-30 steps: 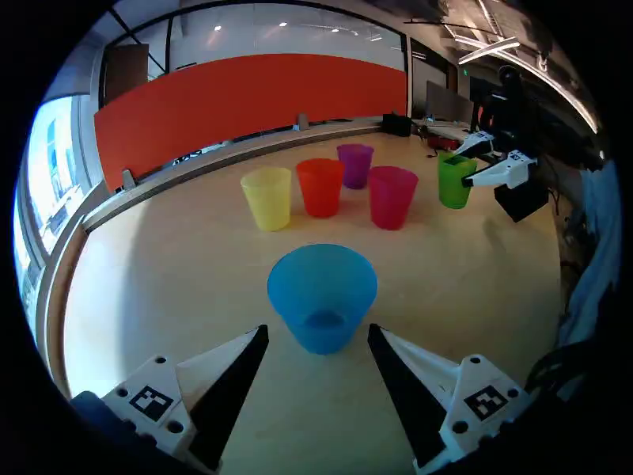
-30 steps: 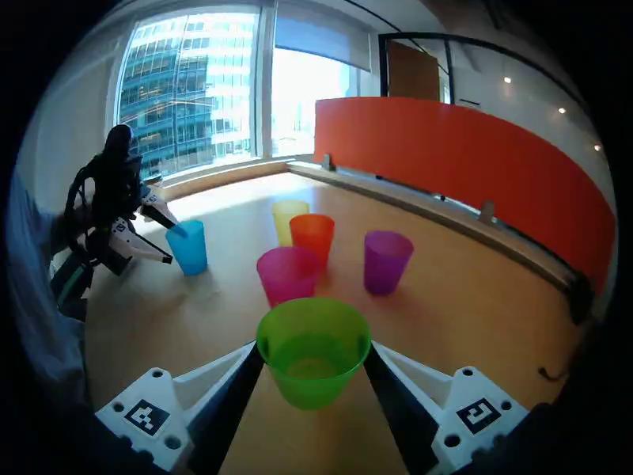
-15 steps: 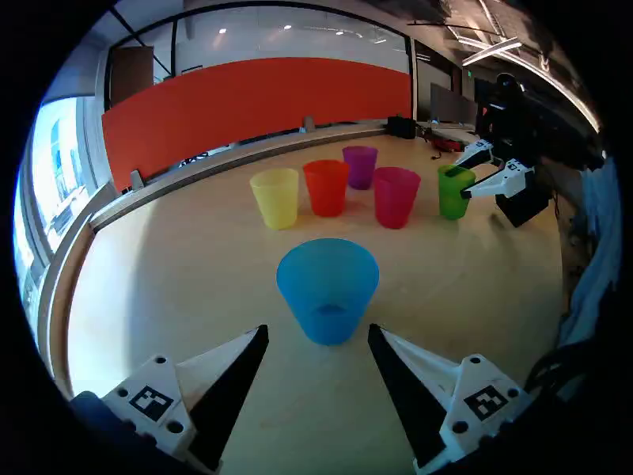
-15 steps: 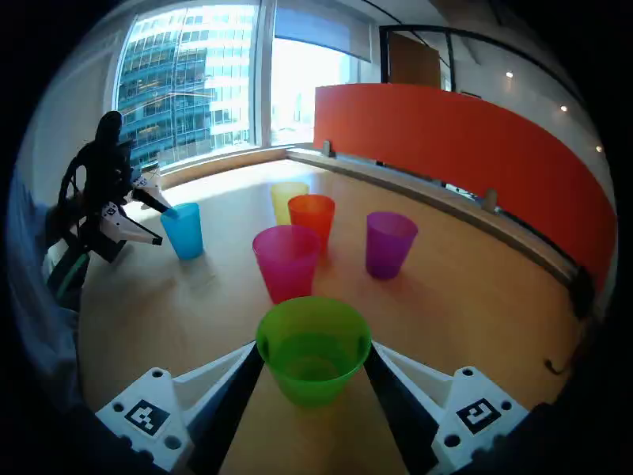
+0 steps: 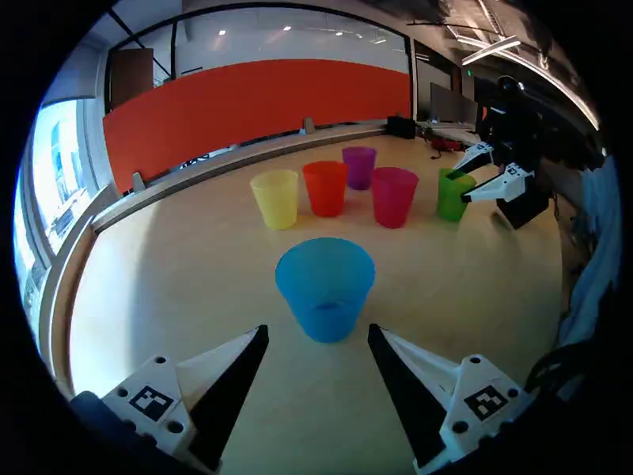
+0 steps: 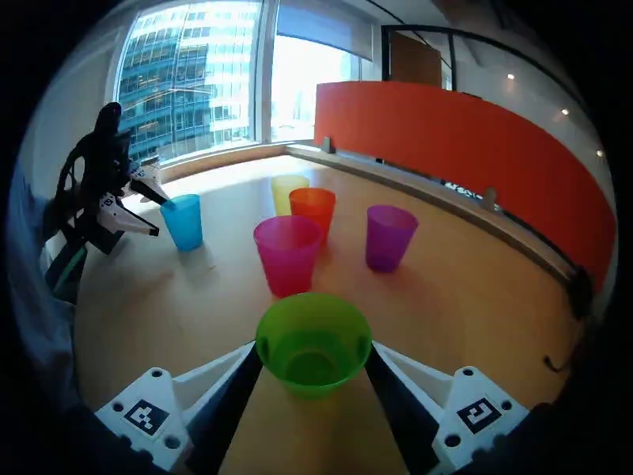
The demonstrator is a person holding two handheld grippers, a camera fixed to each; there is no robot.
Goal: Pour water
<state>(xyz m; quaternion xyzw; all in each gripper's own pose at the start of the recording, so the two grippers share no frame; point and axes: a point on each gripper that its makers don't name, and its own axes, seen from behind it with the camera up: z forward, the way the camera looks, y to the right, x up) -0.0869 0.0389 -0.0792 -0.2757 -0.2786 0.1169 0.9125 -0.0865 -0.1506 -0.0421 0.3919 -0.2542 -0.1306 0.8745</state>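
A blue cup [image 5: 325, 289] stands upright on the wooden table [image 5: 182, 269], just beyond my left gripper [image 5: 316, 331]. That gripper is open, its fingertips on either side of the cup's base with a gap on both sides. A darker level shows low inside the cup. My right gripper [image 6: 312, 348] is shut on a green cup [image 6: 313, 344], one finger pressed on each side. The left gripper view shows the green cup [image 5: 452, 194] held at the right gripper [image 5: 452, 178], far right. In the right gripper view the left gripper [image 6: 161, 215] straddles the blue cup [image 6: 183, 222].
Yellow [image 5: 275, 198], orange [image 5: 326, 188], purple [image 5: 358, 166] and magenta [image 5: 393, 195] cups stand grouped mid-table. The magenta cup [image 6: 286, 253] is closest ahead of the green one. An orange partition [image 5: 253, 103] lines the table's far edge. Windows [image 6: 190, 95] lie behind the left gripper.
The right gripper has carried the green cup closer to the magenta cup and a little lower. The blue cup now sits slightly farther from my left fingertips.
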